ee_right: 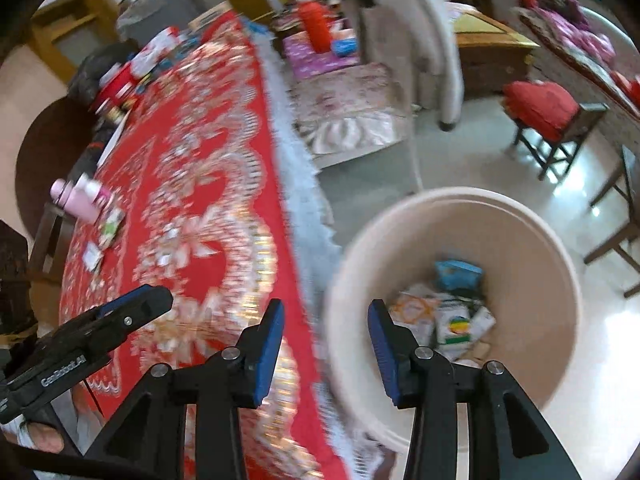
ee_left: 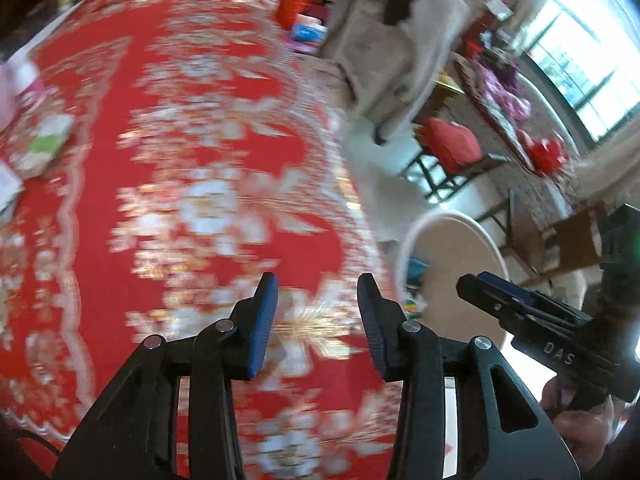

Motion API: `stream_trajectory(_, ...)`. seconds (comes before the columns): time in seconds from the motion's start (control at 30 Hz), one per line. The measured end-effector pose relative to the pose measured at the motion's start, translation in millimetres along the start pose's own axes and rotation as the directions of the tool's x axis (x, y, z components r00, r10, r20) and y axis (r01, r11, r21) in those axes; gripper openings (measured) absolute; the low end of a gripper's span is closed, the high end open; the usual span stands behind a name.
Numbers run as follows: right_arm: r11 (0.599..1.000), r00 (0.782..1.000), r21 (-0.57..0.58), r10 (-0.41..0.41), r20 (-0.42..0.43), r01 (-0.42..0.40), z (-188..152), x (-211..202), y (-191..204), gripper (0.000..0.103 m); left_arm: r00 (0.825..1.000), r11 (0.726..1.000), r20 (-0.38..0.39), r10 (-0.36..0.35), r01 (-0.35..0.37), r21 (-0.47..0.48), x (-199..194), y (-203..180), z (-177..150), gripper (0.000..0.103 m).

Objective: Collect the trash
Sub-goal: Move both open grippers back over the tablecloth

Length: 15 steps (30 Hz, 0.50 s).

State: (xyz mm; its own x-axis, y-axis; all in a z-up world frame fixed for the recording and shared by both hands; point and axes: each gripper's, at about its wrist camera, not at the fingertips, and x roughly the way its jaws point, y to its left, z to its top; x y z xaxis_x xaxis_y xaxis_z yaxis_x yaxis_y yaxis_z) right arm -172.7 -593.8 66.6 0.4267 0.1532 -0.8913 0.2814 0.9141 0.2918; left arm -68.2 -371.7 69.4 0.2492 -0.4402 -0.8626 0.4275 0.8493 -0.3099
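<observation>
A red patterned cloth covered the table [ee_right: 208, 216]. Both my left claw [ee_left: 318, 322] and right claw [ee_right: 326, 346] were spread and empty. The remaining trash, a green-white carton [ee_right: 111, 225] at the far left, looked light and crushable; I would pinch its flat sides, then drop it in the bin [ee_right: 532, 280].

A red floral cloth [ee_right: 208, 216] is being spread over the worktop ahead of the tool. A pink bottle [ee_right: 78, 200] is being seen lying far to its left; a red-cushioned stool [ee_right: 548, 116] is being shown beyond on the right.
</observation>
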Motion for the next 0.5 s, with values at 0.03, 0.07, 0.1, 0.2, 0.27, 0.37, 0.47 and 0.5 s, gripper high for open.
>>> stream_trajectory(0.03,1.000,1.000,-0.016,0.007,-0.003,-0.007,1,4,9,0.041,1.000,1.000,0.005,0.012,-0.012,-0.019,-5,13,0,0.039)
stream_trajectory(0.07,0.999,1.000,-0.037,0.016,-0.009,-0.016,4,9,23,0.041,1.000,0.999,0.010,0.027,-0.027,-0.037,-9,26,0,0.039)
stream_trajectory(0.1,0.998,1.000,-0.056,0.025,-0.015,-0.025,5,13,34,0.042,0.999,0.998,0.014,0.039,-0.039,-0.050,-13,36,-1,0.039)
stream_trajectory(0.2,0.993,0.998,-0.109,0.049,-0.038,-0.053,11,28,70,0.042,0.997,0.993,0.023,0.073,-0.070,-0.099,-26,72,-3,0.039)
stream_trajectory(0.27,0.987,0.996,-0.141,0.065,-0.054,-0.072,13,38,93,0.042,0.995,0.986,0.027,0.097,-0.092,-0.140,-35,99,-4,0.039)
stream_trajectory(0.37,0.977,0.993,-0.187,0.086,-0.079,-0.099,15,55,129,0.042,0.991,0.973,0.027,0.128,-0.120,-0.197,-48,138,-5,0.039)
stream_trajectory(0.47,0.966,0.989,-0.226,0.100,-0.108,-0.122,18,73,164,0.042,0.987,0.957,0.026,0.159,-0.147,-0.251,-61,176,-4,0.039)
stream_trajectory(0.5,0.962,0.988,-0.239,0.106,-0.116,-0.131,19,79,177,0.043,0.985,0.951,0.026,0.168,-0.155,-0.269,-65,188,-4,0.039)
